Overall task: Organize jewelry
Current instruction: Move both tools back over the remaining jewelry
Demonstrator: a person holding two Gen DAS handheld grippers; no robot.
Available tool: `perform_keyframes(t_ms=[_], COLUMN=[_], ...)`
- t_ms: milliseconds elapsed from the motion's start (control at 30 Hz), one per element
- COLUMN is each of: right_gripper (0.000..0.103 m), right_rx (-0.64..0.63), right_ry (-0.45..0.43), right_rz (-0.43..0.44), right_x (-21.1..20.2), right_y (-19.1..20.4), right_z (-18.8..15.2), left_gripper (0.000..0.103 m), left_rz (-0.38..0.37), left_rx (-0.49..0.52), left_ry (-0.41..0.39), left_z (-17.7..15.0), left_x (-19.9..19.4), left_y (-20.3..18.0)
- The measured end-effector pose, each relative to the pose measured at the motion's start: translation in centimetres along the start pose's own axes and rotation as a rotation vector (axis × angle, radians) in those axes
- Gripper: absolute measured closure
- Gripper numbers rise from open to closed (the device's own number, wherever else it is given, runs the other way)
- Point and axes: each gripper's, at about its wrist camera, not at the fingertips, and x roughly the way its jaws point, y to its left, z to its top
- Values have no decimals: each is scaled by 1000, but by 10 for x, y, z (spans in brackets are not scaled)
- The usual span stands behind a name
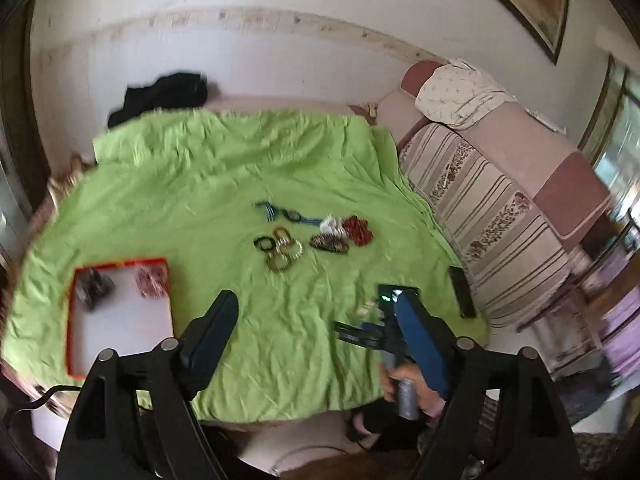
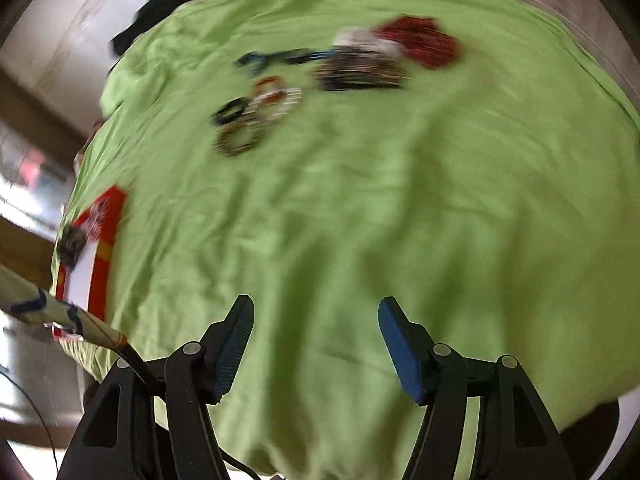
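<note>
Two tools: left tool (image 1: 316,332) and right tool (image 2: 316,344) both wide open, empty.
Bangles (image 1: 280,250): light, stiff; pinch one rim.
Tray (image 1: 120,320): partly filled.

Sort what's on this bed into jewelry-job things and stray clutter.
Job: red-rimmed tray, bangles, red beads, blue necklace, patterned piece.

Clutter: black garment, dark remote-like object, green sheet.
</note>
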Motion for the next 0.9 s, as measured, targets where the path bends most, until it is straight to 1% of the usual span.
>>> perform_keyframes(t_ms=[67, 167, 233, 367, 400, 433, 500, 567, 700, 767, 900], right_gripper=[34, 34, 34, 34, 34, 34, 34, 34, 34, 34, 34], right_rx=[46, 87, 103, 107, 101, 96, 98, 105, 98, 82, 53], right_ry=[-8, -34, -47, -72, -79, -86, -98, -107, -135, -152, -177], right_rz=[7, -7, -11, -7, -10, -15, -17, -8, -6, -14, -29], right_x=[-7, -20, -26, -37, -38, -39, -39, -39, -43, -45, -45], right_y=[-20, -40, -45, -51, -50, -50, -52, -55, -62, -64, -70], right_z=[-3, -5, -6, -3, -3, -2, -1, 0, 1, 3, 9], left_gripper=[22, 22, 22, 22, 22, 22, 22, 22, 22, 22, 22], left_rz=[-14, -15, -29, -59, -66, -67, -47, -26, 6, 47, 126], left_rx=[7, 32, 44, 7, 14, 26, 47, 61, 53, 34, -42], left_ry=[9, -6, 5, 50, 54, 48, 10, -23, -27, -16, 13], left_z=[3, 6, 7, 10, 12, 13, 15, 17, 19, 18, 11], left_x=[-1, -2, 1, 17, 19, 20, 22, 30, 57, 81, 135], left_y=[-12, -27, -36, -46, -49, -51, -51, -43, -17, 4, 52])
